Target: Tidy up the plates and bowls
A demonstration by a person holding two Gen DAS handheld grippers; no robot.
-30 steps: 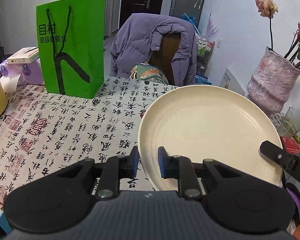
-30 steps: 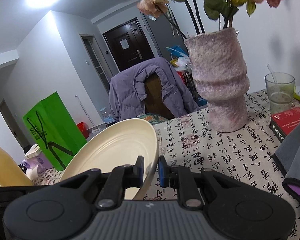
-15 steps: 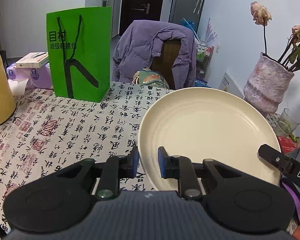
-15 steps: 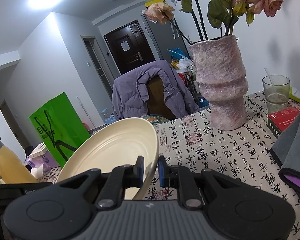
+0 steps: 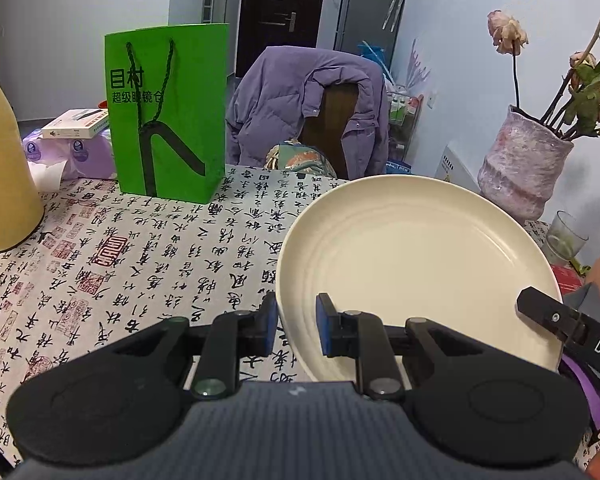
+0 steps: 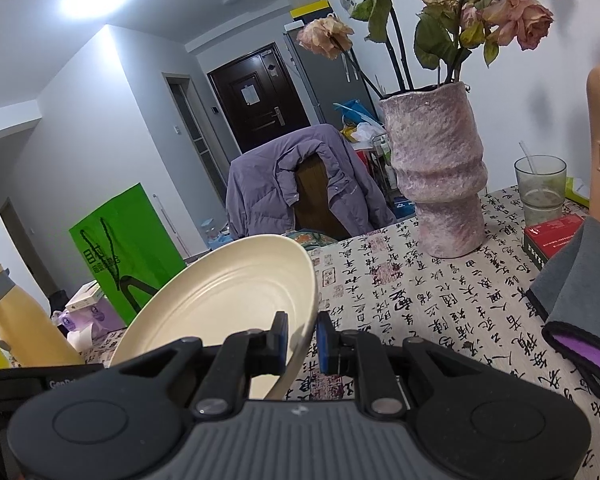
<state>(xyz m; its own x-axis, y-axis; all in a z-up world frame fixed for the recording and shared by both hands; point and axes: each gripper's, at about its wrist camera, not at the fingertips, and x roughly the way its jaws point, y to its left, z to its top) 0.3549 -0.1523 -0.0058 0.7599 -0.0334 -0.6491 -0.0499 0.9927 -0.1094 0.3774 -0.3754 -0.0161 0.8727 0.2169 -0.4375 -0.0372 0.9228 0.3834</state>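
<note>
Fingers of both grippers clamp one cream plate. The left gripper [image 5: 296, 330] pinches the plate [image 5: 412, 264] at its near left rim, one blue pad under the rim and the other on the inner face, the fingers close together with only the rim between them. The right gripper [image 6: 302, 338] grips the opposite rim the same way, the plate's edge running down between its narrow-set pads.

The plate is held off the worktop [image 5: 140, 256], tilted, over the worktop's near right part. In the left view its whole upper face shows, and the tip of the right gripper reaches in at its right rim. In the right view the plate [image 6: 220, 300] appears edge-on, rising to the left of the fingers.

Only the left view shows the green bag [image 5: 168, 112] in full at the far edge. Only the right view shows the vase [image 6: 440, 176] whole, the glass [image 6: 540, 188], the red box [image 6: 552, 240] and a grey cloth [image 6: 576, 288] along the right edge.
</note>
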